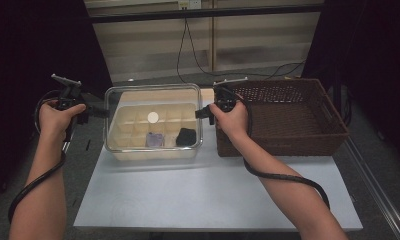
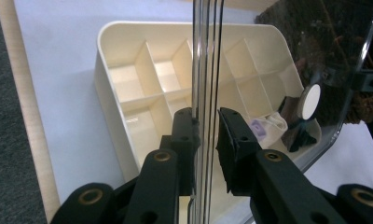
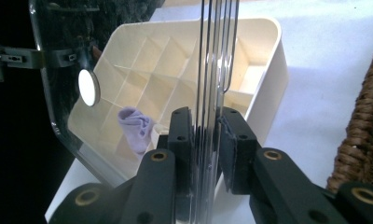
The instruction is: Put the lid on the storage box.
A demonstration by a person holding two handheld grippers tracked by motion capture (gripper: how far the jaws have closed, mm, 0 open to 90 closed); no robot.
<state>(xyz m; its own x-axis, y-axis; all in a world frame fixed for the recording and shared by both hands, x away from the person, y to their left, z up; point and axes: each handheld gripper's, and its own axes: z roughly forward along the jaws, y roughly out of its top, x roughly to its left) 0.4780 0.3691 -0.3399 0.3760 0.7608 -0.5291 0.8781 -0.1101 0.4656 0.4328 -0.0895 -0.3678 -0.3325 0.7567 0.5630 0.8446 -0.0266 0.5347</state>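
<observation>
Left gripper (image 1: 95, 113) clamped on the left edge of the clear lid (image 1: 153, 95), jaws pinching the thin plastic between the pads. Lid held level between both sets of jaws, just above the cream divided box (image 1: 119, 131) on the worktop (image 1: 188, 195); long axis running straight from one gripper across to the other. Right gripper (image 1: 202, 113) clamped likewise on the right edge. Probable trouble: slick, narrow rim slipping from either grip, or uneven lowering tilting the lid so a corner catches the box wall.
</observation>
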